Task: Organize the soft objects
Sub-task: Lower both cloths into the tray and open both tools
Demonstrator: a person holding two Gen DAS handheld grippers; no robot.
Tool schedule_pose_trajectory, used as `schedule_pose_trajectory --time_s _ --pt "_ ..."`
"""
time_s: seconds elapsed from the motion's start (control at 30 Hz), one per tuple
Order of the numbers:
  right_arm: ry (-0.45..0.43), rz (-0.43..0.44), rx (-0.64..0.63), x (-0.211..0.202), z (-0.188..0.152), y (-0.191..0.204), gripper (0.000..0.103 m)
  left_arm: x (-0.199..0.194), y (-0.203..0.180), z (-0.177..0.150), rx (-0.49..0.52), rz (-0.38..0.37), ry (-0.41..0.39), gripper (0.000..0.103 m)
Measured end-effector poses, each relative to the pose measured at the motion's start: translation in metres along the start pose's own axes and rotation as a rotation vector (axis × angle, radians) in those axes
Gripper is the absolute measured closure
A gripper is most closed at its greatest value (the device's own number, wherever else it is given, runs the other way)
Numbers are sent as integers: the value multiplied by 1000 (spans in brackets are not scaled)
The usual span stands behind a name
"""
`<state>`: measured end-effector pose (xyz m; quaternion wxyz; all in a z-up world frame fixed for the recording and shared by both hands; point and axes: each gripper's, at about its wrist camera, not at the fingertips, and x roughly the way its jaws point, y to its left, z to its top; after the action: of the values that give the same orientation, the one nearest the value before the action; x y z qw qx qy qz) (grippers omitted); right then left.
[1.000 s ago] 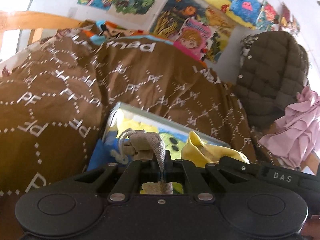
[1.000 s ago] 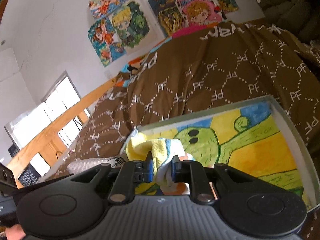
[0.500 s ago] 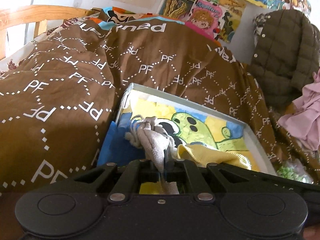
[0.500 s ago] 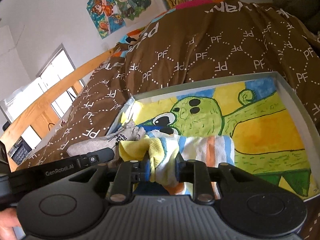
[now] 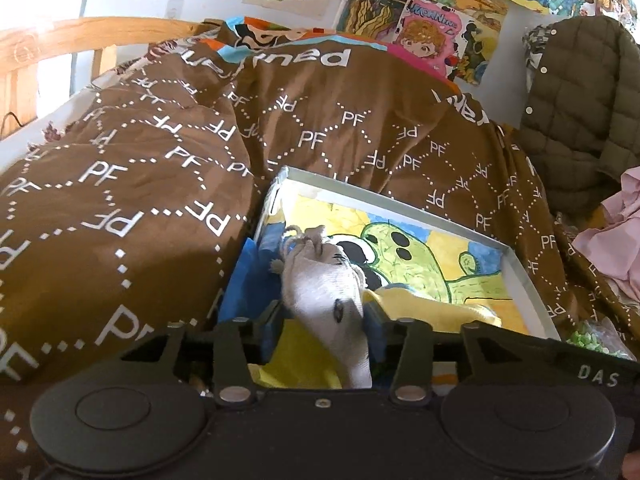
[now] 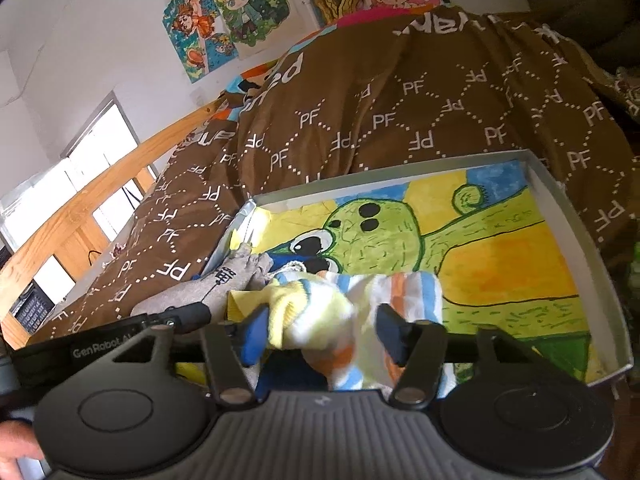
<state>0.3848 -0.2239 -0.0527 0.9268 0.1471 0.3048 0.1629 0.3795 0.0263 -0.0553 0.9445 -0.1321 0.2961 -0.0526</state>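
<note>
**Operator:** Looking down my left gripper [image 5: 324,330] first: its fingers are spread, and the grey sock [image 5: 326,292] lies loose between them, nothing pinching it. The sock's cuff end, with its frayed threads, points into the tray [image 5: 524,276].

**Spotter:** And your right side?

**Operator:** My right gripper [image 6: 322,334] is parted as well. The striped sock [image 6: 360,308], yellow, white, orange and blue, sits slack between the blue pads [image 6: 252,340], which do not look pressed against it. It rests on the near part of the tray's painted floor [image 6: 512,268], with the grey sock just beside it, toward the tray's left wall.

**Spotter:** Anything else inside the tray?

**Operator:** A yellow cloth [image 5: 432,308] lies against the grey sock, on the near side of the tray. The floor beyond carries a green cartoon figure [image 6: 372,232] on yellow and blue, with that stretch uncovered.

**Spotter:** Around the tray?

**Operator:** The tray sits on a brown blanket [image 5: 132,208] printed with white PF letters, which rises behind the far rim. Further back from the tray, a wooden bed rail [image 6: 92,208], a quilted olive jacket [image 5: 580,112], and cartoon posters [image 6: 244,4] on the wall.
</note>
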Motion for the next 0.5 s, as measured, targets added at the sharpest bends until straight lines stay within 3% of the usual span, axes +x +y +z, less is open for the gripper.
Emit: schedule_pose_trajectory --time_s 0.5 --pt "-200 -20 36 -90 6 -5 5 -87 -21 -3 46 29 -192 17"
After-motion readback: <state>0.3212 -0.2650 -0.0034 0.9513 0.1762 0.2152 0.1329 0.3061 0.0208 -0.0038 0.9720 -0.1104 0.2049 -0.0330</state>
